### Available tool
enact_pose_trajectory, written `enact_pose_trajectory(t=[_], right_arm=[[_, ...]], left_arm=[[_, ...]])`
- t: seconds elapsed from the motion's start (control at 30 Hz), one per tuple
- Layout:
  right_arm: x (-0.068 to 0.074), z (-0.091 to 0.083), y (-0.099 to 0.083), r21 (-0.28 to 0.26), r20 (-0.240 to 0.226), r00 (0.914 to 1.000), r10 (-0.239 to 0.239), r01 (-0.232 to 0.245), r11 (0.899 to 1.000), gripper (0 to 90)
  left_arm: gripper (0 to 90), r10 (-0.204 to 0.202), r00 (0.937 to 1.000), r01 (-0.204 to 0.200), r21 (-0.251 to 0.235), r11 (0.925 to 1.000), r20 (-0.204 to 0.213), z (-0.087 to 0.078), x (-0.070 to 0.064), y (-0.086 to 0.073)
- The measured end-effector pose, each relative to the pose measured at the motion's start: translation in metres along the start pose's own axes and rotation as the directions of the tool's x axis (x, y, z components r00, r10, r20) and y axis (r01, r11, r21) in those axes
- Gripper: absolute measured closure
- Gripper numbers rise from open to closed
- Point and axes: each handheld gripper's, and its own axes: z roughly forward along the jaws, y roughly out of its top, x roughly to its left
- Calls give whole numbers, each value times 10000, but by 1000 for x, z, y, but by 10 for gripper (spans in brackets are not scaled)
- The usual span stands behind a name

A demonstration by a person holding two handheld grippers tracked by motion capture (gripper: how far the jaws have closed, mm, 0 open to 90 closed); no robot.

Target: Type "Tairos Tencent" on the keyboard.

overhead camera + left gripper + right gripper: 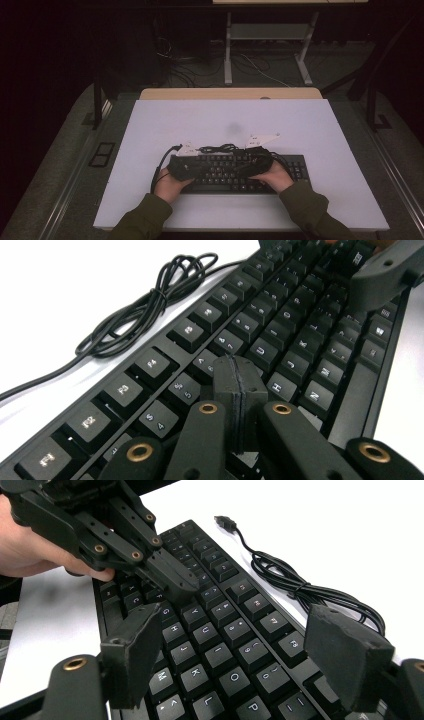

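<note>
A black keyboard [295, 170] lies across the near half of the white table top [225, 120]. Its bundled black cable [220, 148] rests just behind it, and the USB plug [225, 522] lies loose on the white surface. My left gripper [235, 362] is shut, pads pressed together with nothing between them. Its tip is down at the keys around T, Y and G. From the right gripper view, the left gripper [187, 587] touches the key rows, held by a hand. My right gripper [240, 630] stands open, its jaws spread wide above the keyboard's right-hand letter keys.
A light wooden desk edge [230, 93] runs behind the white top. Beyond it, on the dark floor, stand white table legs [228, 50] among loose cables. Both forearms in green sleeves [145, 217] come in from the near edge.
</note>
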Motion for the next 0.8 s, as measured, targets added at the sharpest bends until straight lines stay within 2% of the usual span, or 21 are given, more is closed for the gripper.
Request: enact_pose_trajectory(t=[0.17, 0.33, 0.37, 0.63, 0.8], right_arm=[[-1, 0, 0, -10, -21, 10000, 22, -22, 10000, 225], [-2, -1, 0, -72, -13, 10000, 87, -88, 9999, 223], [-3, -1, 0, -91, -35, 10000, 76, -77, 9999, 222], [-5, -2, 0, -152, -84, 9999, 127, -128, 9998, 213], [-8, -3, -1, -165, -95, 9999, 124, -126, 9998, 207]], left_arm=[[888, 65, 10000, -65, 69, 10000, 1, -1, 0, 0], [888, -96, 9999, 97, -112, 9999, 32, -2, -1, 1], [888, -10, 10000, 10, -14, 10000, -11, -3, -1, 1], [886, -55, 10000, 56, -167, 9998, 80, -6, -2, 2], [842, -96, 9998, 100, -276, 9996, 147, -9, -1, 2]])
